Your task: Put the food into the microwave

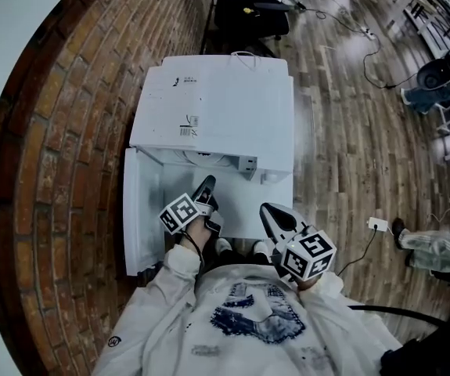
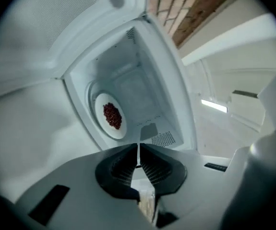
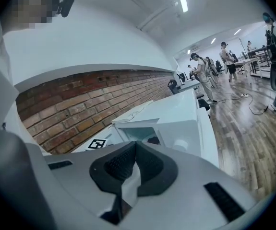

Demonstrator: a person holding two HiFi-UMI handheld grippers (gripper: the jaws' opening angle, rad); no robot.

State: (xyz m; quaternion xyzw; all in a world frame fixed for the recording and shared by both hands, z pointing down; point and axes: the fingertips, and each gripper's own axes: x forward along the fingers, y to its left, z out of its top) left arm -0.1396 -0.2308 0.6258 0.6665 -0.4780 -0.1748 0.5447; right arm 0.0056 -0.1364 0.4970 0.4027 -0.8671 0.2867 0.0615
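Observation:
A white microwave [image 1: 217, 104] stands against the brick wall with its door [image 1: 142, 218] swung open to the left. Inside, on the turntable, sits a white plate [image 2: 110, 128] with a heap of red food [image 2: 112, 115]; the head view shows only the plate's rim [image 1: 205, 159]. My left gripper [image 1: 207, 183] is just outside the opening, pointing in, its jaws shut on nothing [image 2: 138, 147]. My right gripper [image 1: 265, 210] hangs lower right of the opening, also shut and empty [image 3: 135, 145], looking at the microwave [image 3: 166, 123] from the side.
The brick wall [image 1: 76, 147] runs along the left. A black office chair [image 1: 248, 10] stands behind the microwave. Cables and a white power plug [image 1: 377, 224] lie on the wooden floor at right, near a person's leg [image 1: 432, 249]. Several people [image 3: 202, 73] stand far off.

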